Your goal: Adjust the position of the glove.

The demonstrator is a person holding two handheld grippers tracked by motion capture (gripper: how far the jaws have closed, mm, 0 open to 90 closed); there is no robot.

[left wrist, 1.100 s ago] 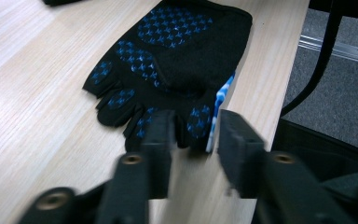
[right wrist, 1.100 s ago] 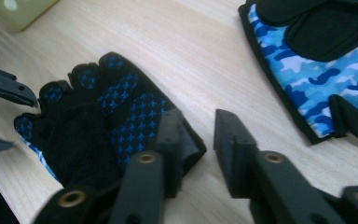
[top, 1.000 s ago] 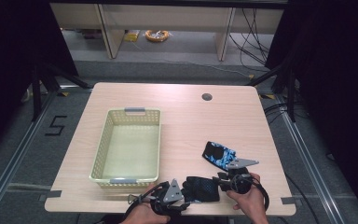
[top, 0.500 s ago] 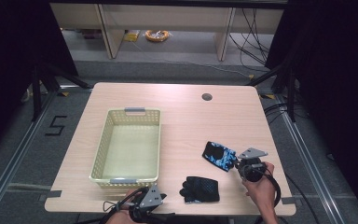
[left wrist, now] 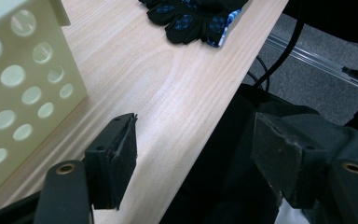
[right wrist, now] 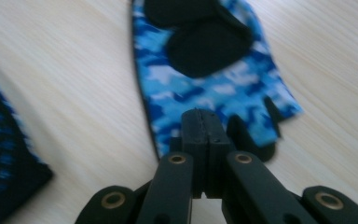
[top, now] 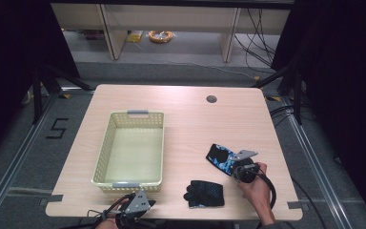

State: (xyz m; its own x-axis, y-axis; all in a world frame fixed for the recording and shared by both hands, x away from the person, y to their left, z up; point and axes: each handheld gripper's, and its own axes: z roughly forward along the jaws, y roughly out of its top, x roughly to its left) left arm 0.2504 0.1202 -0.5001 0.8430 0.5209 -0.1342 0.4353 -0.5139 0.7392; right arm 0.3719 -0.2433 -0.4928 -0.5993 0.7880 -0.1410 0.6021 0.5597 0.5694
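The tabletop [top: 181, 102] is pale wood grain. At centre left sits a cream perforated basket [top: 130, 149]. At lower right, one glove [right wrist: 214, 84] is blue camouflage with black patches; the other glove [top: 205, 193] is black with blue dots.

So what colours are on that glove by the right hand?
Blue camouflage with black patches; right gripper view.

High view looks down over whole table [top: 181, 102]; gripper views sit close, low over wood; all share black glove [top: 205, 193] [left wrist: 191, 16] [right wrist: 4, 158].
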